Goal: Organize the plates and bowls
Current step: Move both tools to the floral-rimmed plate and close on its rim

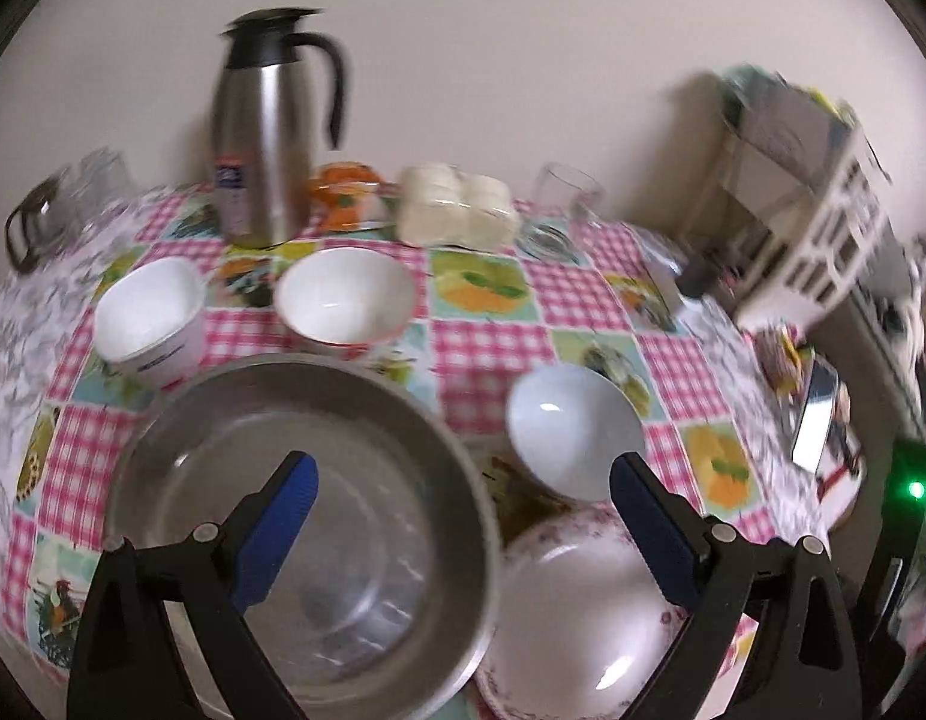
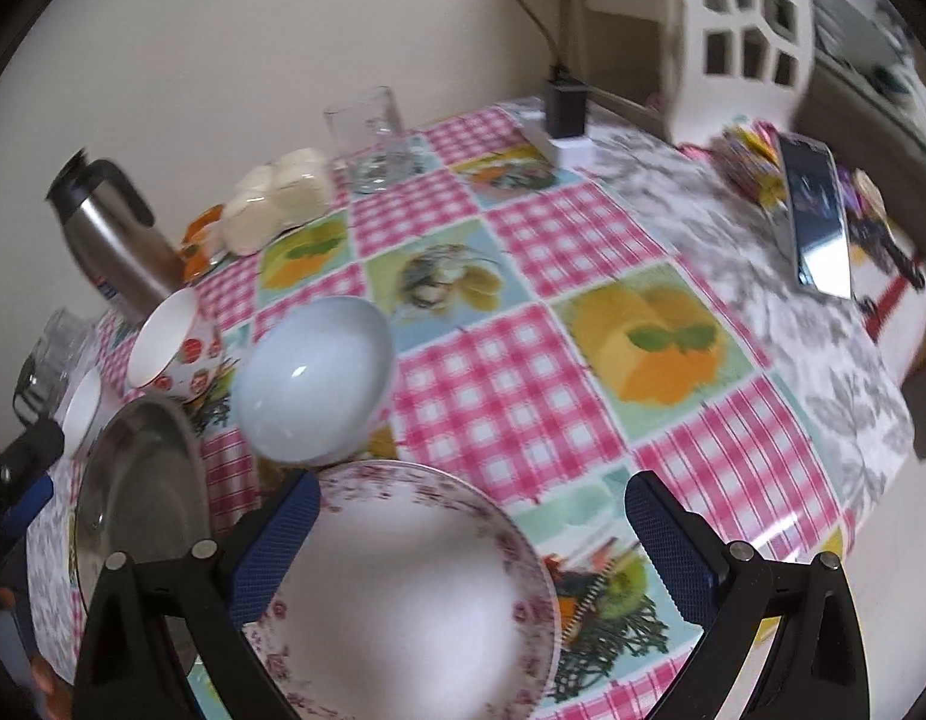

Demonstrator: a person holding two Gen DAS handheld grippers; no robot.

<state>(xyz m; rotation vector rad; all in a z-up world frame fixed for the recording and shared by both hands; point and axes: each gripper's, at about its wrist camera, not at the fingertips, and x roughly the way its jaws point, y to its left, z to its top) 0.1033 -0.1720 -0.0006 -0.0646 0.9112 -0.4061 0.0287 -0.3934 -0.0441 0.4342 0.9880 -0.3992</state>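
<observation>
Left hand-held gripper (image 1: 463, 474) jaws spread wide, empty, above steel pan (image 1: 301, 534) and floral plate (image 1: 583, 612). Right hand-held gripper (image 2: 472, 492) jaws also wide apart, nothing held, over floral plate (image 2: 415, 594). Pale bowl (image 2: 316, 378) at plate's 11 o'clock, just beside it. Two more white bowls (image 1: 346, 303) and (image 1: 148, 315) sit at pan's 12 and 10 o'clock. Checkered surface (image 2: 553, 240) carries thermos (image 1: 268, 138), glass (image 2: 373, 138), phone (image 2: 817, 222).

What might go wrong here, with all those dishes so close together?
The pale blue bowl sits right beside the floral plate and the steel plate, so lifting one could knock another. The drinking glass and the steel flask stand upright at the back; a careless sweep might topple them.
</observation>
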